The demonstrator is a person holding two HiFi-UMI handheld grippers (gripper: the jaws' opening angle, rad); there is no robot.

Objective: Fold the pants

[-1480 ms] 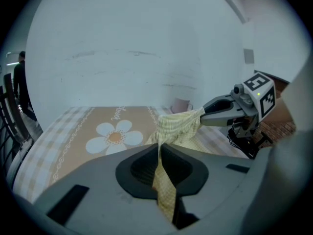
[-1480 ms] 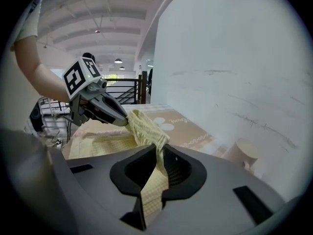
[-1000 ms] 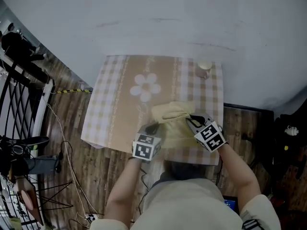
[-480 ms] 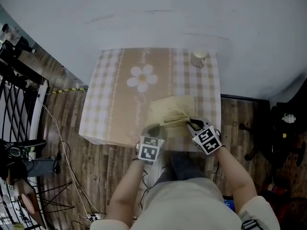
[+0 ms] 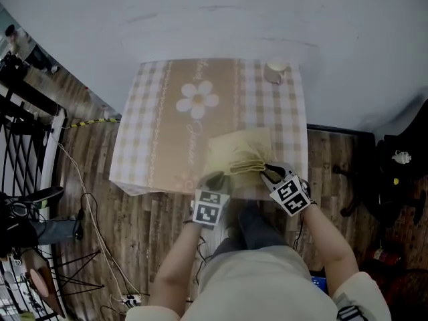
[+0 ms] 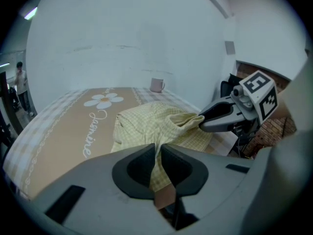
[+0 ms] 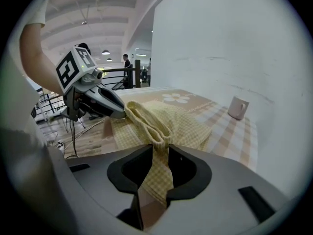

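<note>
The yellow checked pants (image 5: 237, 154) lie bunched on the near right part of the checked tablecloth (image 5: 154, 126). My left gripper (image 5: 215, 178) is shut on their near left edge; in the left gripper view the cloth (image 6: 146, 124) runs into its narrow slot (image 6: 159, 153). My right gripper (image 5: 266, 170) is at the near right edge. Its jaws have just been opening, and a gathered band of the pants (image 7: 171, 124) still lies loosely between them (image 7: 157, 155). Each gripper shows in the other's view, the right gripper (image 6: 222, 116) and the left gripper (image 7: 105, 104), both at the cloth.
A pale mug (image 5: 275, 71) stands at the table's far right corner, also seen as the mug (image 7: 238, 107). A daisy print (image 5: 198, 101) marks the cloth's middle. A black metal rack (image 5: 27, 119) and cables stand on the wooden floor at left.
Both grippers have drawn the pants toward the table's near edge and lower. The bundle now lies closer to that edge than one second ago.
</note>
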